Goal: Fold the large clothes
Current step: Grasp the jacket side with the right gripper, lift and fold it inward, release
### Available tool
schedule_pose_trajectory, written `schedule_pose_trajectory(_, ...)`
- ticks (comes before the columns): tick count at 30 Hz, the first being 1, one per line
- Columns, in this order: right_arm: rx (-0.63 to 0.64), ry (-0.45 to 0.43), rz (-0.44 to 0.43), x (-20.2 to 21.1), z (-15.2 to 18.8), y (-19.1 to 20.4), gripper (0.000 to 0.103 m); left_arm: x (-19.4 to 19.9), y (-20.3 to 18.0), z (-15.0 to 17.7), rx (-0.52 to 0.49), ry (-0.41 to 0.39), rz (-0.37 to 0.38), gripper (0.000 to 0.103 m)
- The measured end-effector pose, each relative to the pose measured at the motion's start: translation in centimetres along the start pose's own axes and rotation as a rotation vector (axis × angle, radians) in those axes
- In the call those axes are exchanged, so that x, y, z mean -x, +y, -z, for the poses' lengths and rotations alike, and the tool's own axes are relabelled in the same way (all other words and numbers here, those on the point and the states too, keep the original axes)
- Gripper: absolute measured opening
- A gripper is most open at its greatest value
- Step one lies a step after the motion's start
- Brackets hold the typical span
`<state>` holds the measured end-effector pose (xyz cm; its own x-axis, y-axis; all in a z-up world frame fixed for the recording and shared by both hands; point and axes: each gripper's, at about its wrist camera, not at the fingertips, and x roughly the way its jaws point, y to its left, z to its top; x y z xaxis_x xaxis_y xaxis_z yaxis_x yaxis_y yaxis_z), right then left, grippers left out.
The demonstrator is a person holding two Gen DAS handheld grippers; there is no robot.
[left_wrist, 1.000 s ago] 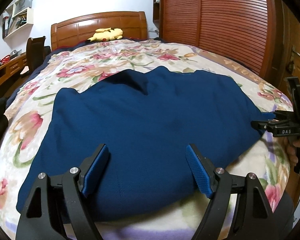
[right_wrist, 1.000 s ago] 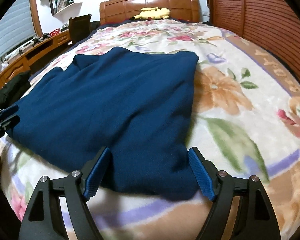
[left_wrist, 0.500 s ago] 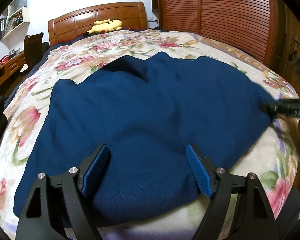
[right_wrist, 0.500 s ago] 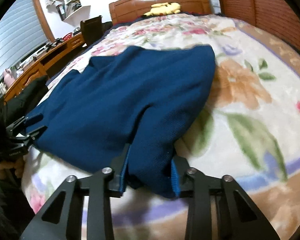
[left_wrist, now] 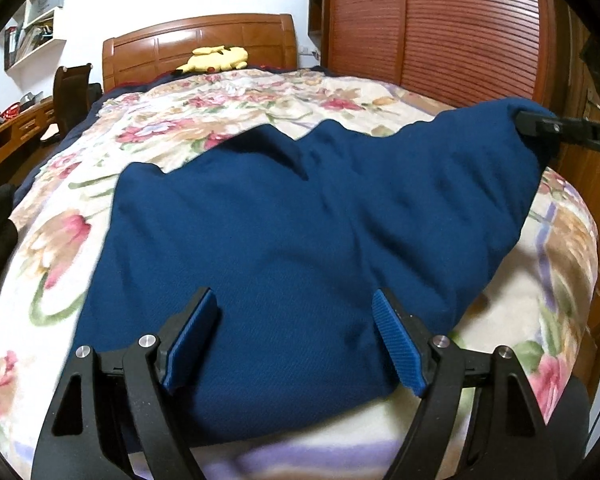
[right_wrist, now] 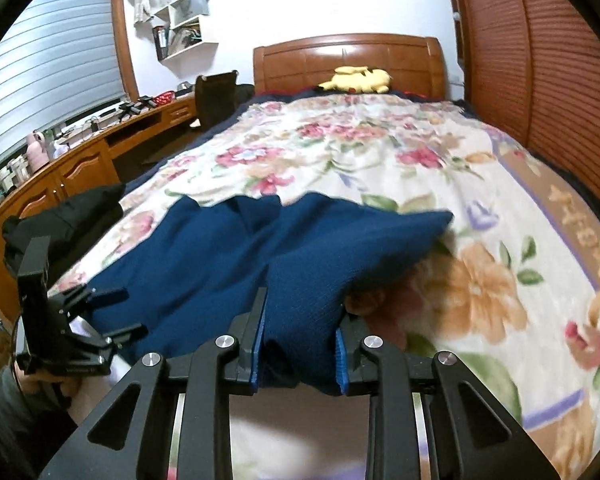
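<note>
A large dark blue garment [left_wrist: 300,220] lies spread on the floral blanket [left_wrist: 60,240] of a bed. My left gripper [left_wrist: 296,340] is open above the garment's near edge, and its blue pads do not press the cloth. My right gripper [right_wrist: 300,344] has its jaws closing on a bunched corner of the blue garment [right_wrist: 228,256], which fills the gap between the pads. In the left wrist view the right gripper [left_wrist: 540,128] holds that corner lifted off the bed at the far right. The left gripper [right_wrist: 112,312] shows at the left of the right wrist view.
A yellow plush toy [left_wrist: 216,58] rests by the wooden headboard [right_wrist: 348,60]. Slatted wooden wardrobe doors [left_wrist: 440,32] run along the bed's right side. A desk [right_wrist: 80,160], a chair [right_wrist: 216,96] and a black cloth [right_wrist: 68,216] stand to the left.
My right gripper has closed on the garment's corner and risen, pulling that corner up off the blanket. The left gripper has stayed open in the same place.
</note>
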<state>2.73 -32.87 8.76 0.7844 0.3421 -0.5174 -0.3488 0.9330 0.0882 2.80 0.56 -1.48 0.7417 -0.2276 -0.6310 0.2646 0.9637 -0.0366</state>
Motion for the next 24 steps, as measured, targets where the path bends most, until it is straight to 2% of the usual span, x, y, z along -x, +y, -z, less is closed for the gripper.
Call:
schedule_pose_trajectory(6,0.089,-0.044,-0.025,-0.8,-1.6,3.3,0.027,2.7,3.2,0.7,0.032,-0.043,-0.041,0.081)
schedule_pose_trajectory(15,0.259,-0.074,-0.174,-5.3,-3.7,12.0,0.026,6.3,9.9,2.6,0.123,-0.093,-0.116,0.081)
schedule_pose_trajectory(20,0.353,0.010,-0.271,-9.9,-1.9,18.0,0.026,6.8,12.5,3.4,0.181,-0.096,-0.145,0.081)
schedule_pose_trajectory(24,0.375,0.098,-0.305,-13.7,-0.2,19.8,0.028,7.2,13.7,3.8,0.216,-0.102,-0.155,0.081)
